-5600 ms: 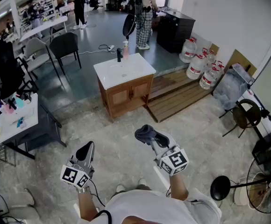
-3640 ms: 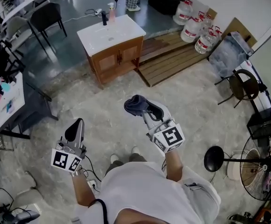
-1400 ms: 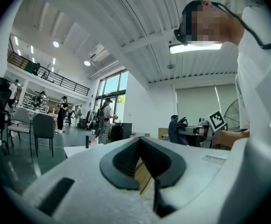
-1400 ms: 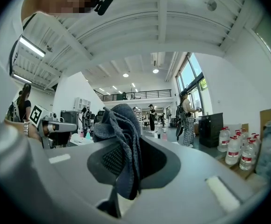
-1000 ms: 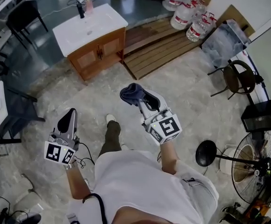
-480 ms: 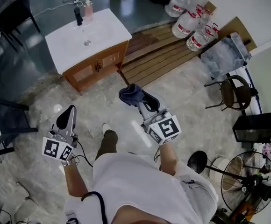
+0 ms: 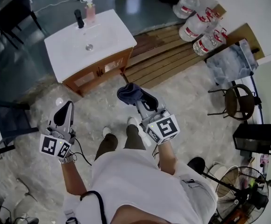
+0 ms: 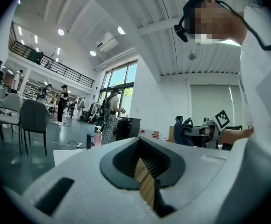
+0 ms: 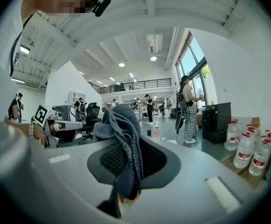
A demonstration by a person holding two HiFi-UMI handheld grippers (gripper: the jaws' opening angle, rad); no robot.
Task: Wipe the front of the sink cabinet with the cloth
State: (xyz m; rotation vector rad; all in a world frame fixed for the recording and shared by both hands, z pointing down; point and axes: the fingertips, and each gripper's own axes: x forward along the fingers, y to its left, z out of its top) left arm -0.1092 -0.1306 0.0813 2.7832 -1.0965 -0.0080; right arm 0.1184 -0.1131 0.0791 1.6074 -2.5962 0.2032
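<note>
Right now the person stands on the pale stone floor (image 7: 196,101) facing the sink cabinet (image 7: 100,71), a wooden unit with two doors under a white basin top (image 7: 70,50). A black tap (image 7: 79,18) and a pink soap bottle (image 7: 90,10) stand at the far edge of that top. The right gripper (image 7: 134,96) is held out in front of the body with its jaws pressed together on the cloth (image 7: 130,92), a dark blue-grey bundle. In the right gripper view the cloth (image 9: 124,139) bulges above the closed jaws and a fold of it hangs down between them. From the head view the cloth sits in front of the cabinet's right-hand door, apart from the wood and not touching it. The left gripper (image 7: 64,110) is lower and off to the left, pointing toward the cabinet's left corner. In its own view its jaws (image 8: 145,176) are drawn together, with only a thin slit between the ribbed pads and nothing held there. A wooden pallet (image 7: 168,55) lies on the floor just right of the cabinet, with large water bottles (image 7: 198,24) clustered at its far end. A round-backed chair (image 7: 238,101) stands well off to the right, and the person's shoes (image 7: 133,122) show between the two grippers.
</note>
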